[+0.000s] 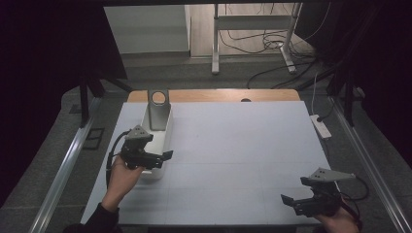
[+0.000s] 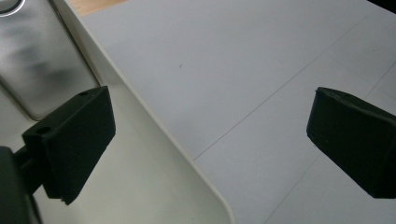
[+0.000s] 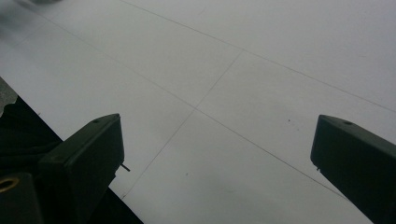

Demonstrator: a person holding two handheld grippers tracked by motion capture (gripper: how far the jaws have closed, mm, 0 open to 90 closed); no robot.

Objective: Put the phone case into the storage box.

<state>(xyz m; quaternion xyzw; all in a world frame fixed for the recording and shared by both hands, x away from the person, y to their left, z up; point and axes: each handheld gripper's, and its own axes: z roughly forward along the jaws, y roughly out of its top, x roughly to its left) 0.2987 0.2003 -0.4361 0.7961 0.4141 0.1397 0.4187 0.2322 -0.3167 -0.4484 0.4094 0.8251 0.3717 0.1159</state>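
My left tongs (image 1: 167, 155): wide, empty, straddling rim of white plastic bin (image 1: 167, 127) holding brushed-metal plate (image 1: 158, 114). Right tongs (image 1: 285, 199): wide, empty, above matte white counter (image 1: 243, 155).

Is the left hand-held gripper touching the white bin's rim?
Cannot tell. In the left gripper view the open jaws straddle the white bin rim, but contact is unclear.

A white-topped table (image 1: 233, 160) with a wooden far edge stands on grey carpet, black curtains either side, a metal-legged stand (image 1: 252, 29) and loose cables (image 1: 272, 43) behind.
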